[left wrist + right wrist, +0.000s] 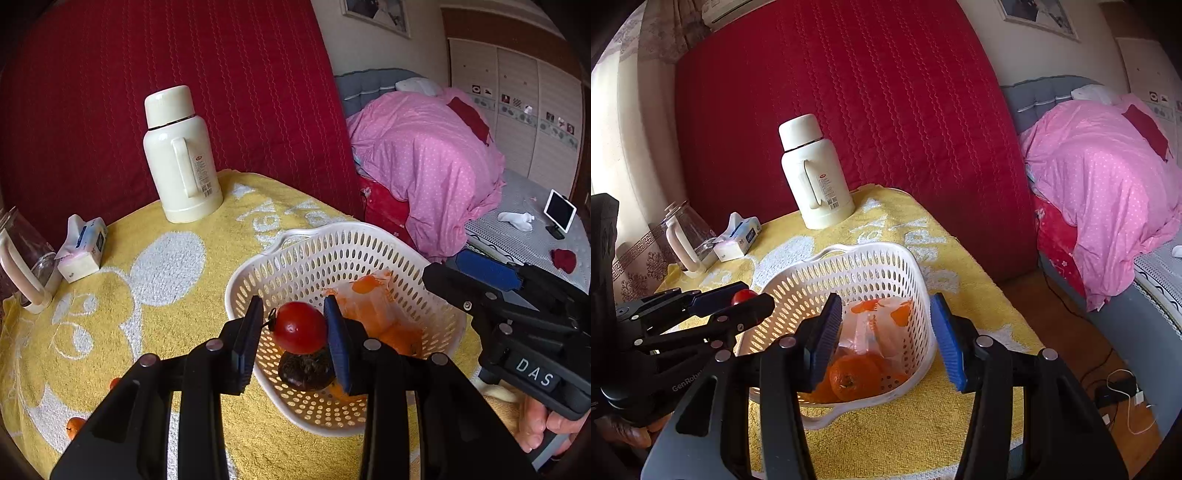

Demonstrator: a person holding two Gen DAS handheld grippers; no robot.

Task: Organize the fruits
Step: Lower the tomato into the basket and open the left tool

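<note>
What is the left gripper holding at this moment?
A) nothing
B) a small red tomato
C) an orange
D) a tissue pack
B: the left gripper is closed on a small red tomato, pads pressing both its sides, above the white basket.

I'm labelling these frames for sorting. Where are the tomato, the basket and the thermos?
tomato (300, 327): left wrist view, middle of its red skin.
basket (343, 254): left wrist view, far perforated wall.
thermos (181, 162): left wrist view, cream body beside handle.

Soft daylight from the left, both views sharp, with fisheye bending and dark vignetted corners.
</note>
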